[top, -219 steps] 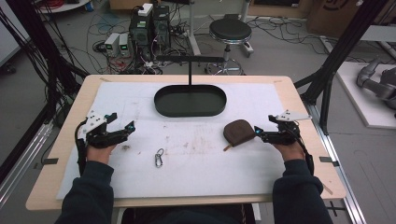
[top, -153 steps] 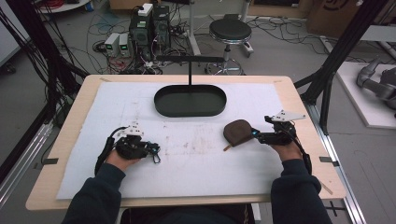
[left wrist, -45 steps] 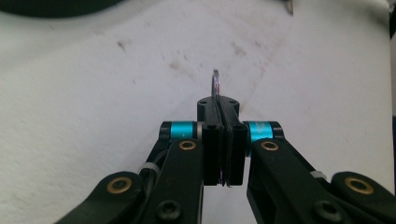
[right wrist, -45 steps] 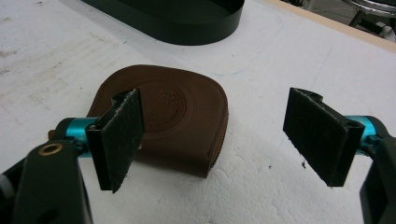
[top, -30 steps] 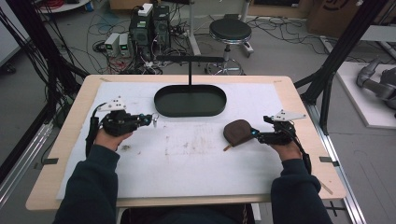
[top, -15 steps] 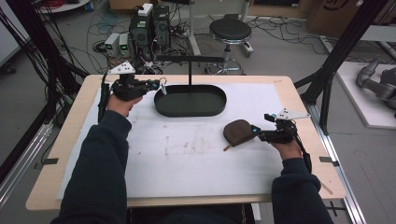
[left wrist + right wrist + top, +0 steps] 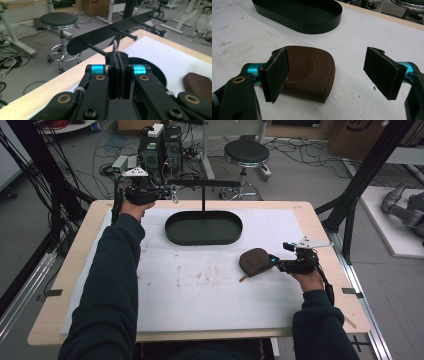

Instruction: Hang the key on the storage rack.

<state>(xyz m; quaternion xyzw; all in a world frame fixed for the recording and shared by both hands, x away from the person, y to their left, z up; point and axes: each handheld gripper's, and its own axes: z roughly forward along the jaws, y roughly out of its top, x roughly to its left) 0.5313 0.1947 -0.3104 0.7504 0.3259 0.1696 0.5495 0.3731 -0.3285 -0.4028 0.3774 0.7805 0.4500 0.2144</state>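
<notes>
My left gripper [image 7: 169, 195] is raised over the table's far left, by the left end of the black hook bar [image 7: 205, 183]. It is shut on a small metal clip [image 7: 174, 196]. In the left gripper view the clip's loop [image 7: 115, 44] sticks up from the closed gripper [image 7: 119, 57], just in front of the bar [image 7: 110, 31] and one of its pegs [image 7: 126, 34]. My right gripper [image 7: 274, 262] rests on the white mat, open. A brown leather pouch [image 7: 309, 72] lies flat between its pads [image 7: 276, 73], closer to the left one, with neither pad pressing on it.
The bar stands on a post rising from a black oval tray [image 7: 172, 232] at the mat's far middle; the tray wall [image 7: 322, 26] is just beyond the pouch. A stool [image 7: 246, 152], cables and equipment sit on the floor past the far edge.
My left hand has carried the clip from the mat's left side up and away, to the left end of the hook bar. The right gripper and the pouch have stayed put.
</notes>
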